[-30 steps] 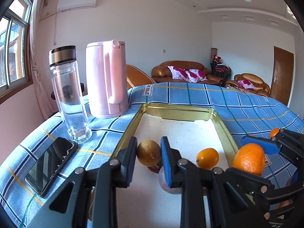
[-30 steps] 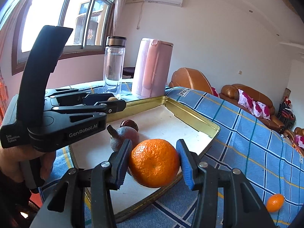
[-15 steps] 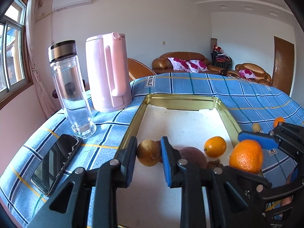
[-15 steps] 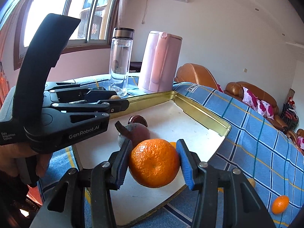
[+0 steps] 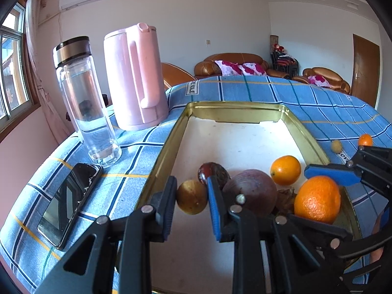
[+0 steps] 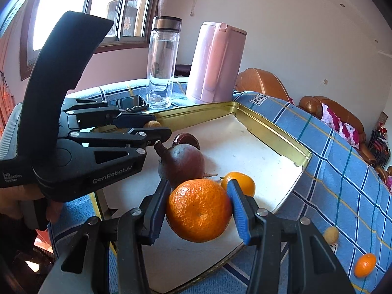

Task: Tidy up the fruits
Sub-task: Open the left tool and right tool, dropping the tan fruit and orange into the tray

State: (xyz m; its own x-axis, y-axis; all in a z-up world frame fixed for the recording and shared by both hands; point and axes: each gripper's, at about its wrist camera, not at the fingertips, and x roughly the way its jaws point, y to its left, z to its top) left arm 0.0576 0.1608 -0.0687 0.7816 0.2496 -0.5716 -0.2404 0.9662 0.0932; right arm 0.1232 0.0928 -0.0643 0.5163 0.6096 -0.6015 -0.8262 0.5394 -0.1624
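left jaws [image 5: 192,202]: you hold the small brown round fruit [image 5: 191,200], above the gold-rimmed metal tray [image 5: 169,154].
right jaws [image 6: 199,210]: clamped on the large orange mandarin [image 6: 199,209], above the tray's near corner, nearer the purple fruit [image 6: 182,163].

A glass bottle [image 5: 84,103], pink kettle [image 5: 134,78] and phone [image 5: 68,201] sit on the blue checked cloth [image 5: 318,107].

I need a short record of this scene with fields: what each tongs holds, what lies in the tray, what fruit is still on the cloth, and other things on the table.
left tongs: shut on small brown fruit
right tongs: shut on large orange
tray: small orange, purple fruit, dark round fruit
on cloth, outside tray: kumquat, pale small fruit
other: glass bottle, pink kettle, phone
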